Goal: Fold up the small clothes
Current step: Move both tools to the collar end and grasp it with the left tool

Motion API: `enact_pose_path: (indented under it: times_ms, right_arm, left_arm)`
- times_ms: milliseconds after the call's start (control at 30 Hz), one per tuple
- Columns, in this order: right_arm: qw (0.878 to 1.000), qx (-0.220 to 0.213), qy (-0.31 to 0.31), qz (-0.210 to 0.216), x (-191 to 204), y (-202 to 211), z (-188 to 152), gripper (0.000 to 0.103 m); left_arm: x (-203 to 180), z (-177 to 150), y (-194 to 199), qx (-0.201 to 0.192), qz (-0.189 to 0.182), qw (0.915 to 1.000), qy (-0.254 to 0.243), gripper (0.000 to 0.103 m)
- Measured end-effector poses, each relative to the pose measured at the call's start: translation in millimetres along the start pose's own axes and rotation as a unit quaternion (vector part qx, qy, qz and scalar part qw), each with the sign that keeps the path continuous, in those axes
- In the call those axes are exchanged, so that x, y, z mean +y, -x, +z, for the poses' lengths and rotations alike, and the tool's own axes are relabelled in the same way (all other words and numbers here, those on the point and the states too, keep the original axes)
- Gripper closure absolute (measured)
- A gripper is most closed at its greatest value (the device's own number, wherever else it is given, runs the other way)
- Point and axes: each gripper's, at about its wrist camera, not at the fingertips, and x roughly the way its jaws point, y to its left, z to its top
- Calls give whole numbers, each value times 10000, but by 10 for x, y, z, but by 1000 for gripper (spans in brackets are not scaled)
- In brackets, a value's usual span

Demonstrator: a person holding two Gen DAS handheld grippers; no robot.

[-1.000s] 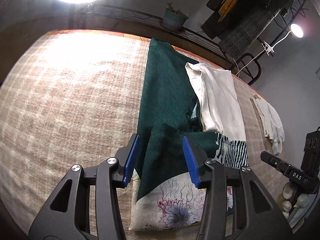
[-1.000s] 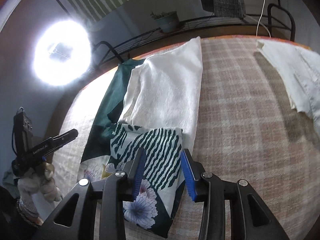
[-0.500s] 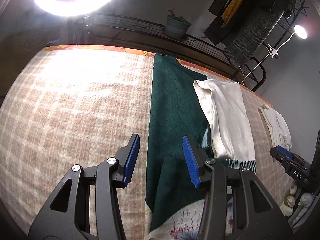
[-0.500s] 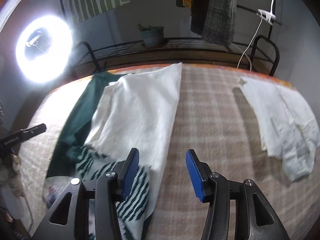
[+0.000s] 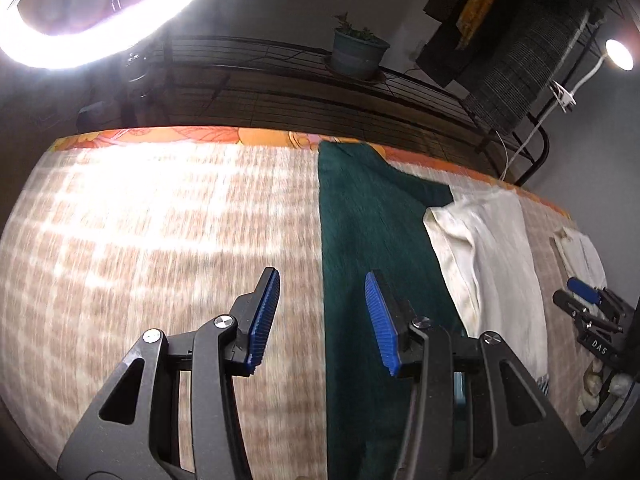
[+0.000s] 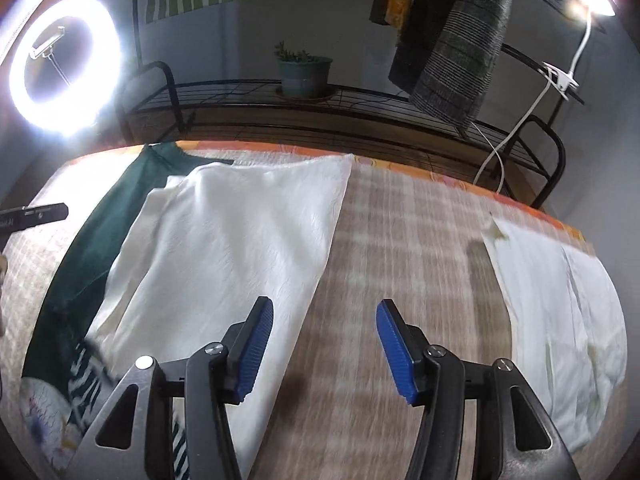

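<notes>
Fingers (image 5: 266,312) apart, empty, green cloth (image 5: 372,236) beneath

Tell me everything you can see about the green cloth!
The green cloth is dark green, with a soft, slightly fuzzy look. It lies flat as a long strip on the checked bedspread, running from the near side to the far orange edge. Its left edge looks straight. A white cloth overlaps its right side. The near end is hidden behind the gripper. No gripper touches it.
</notes>
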Motion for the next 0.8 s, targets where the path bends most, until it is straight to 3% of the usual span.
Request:
enact_pose_path:
  times_ms: [267,400,500,700,733,800]
  right_arm:
    - [9904,200,-782,1120,-369,-438,380,47]
    - [9831,248,-1151,1399,-517,-679,511,51]
    - [9807,296,-1249,1472,-525,-842,598,57]
    - [9869,223,-988,1256,-359,-997,750,57]
    - [9882,209,-920,1209,-327,-1005,766,60]
    - [9903,225,-750,1150,-260,-1037,809,77]
  left_arm:
    - [181,439,-543,199,-120,9992,334,56]
    - [178,565,-758,282,-345,9979,480,55]
    - [90,670,-850,192,-307,9987,346,56]
    - [-131,758,-977,131,-249,9996,99,56]
    - [-177,753,-990,100,-173,9998,-19,56]
    - [-272,736,-1021,67,-37,9995,-316,69]
